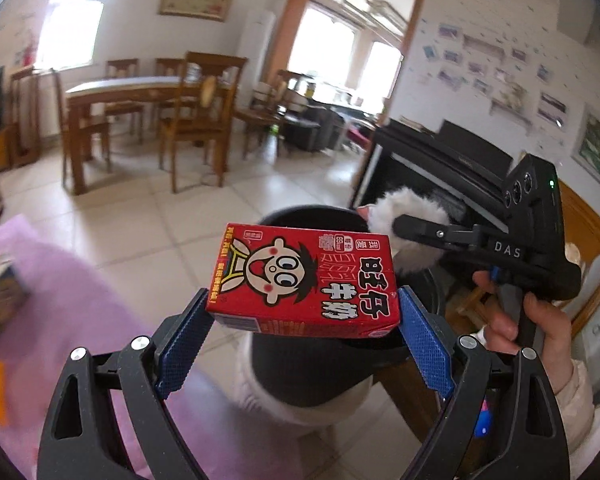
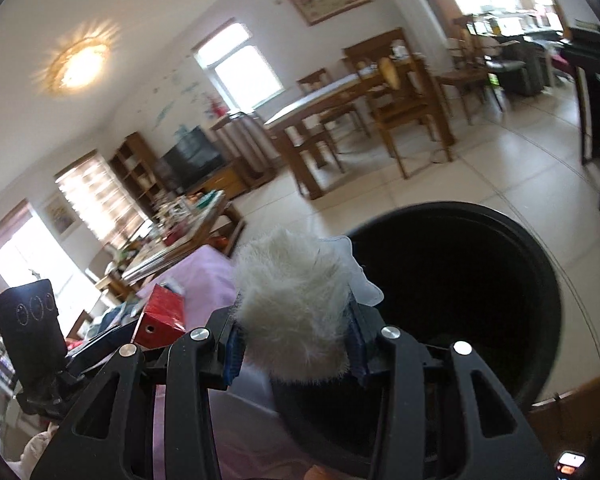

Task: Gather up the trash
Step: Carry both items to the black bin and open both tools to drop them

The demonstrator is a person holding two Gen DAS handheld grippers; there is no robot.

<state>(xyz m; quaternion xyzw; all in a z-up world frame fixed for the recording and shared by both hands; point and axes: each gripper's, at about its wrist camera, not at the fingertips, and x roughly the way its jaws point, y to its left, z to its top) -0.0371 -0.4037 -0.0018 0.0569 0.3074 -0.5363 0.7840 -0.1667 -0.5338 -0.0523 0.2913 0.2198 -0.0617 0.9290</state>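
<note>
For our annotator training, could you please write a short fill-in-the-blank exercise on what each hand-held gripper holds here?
1. The left hand-held gripper is clamped on a ____ milk carton.
2. The right hand-held gripper grips a fluffy ____ item.
3. Both are held near the opening of a round ____ bin.
4. The floor around it is laid with pale ____.

Missing words: red; white; black; tiles

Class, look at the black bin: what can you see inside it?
The black bin shows only a dark interior; its bottom is lost in shadow, so any contents cannot be made out. The white fluffy item in the right gripper covers its near rim.
</note>
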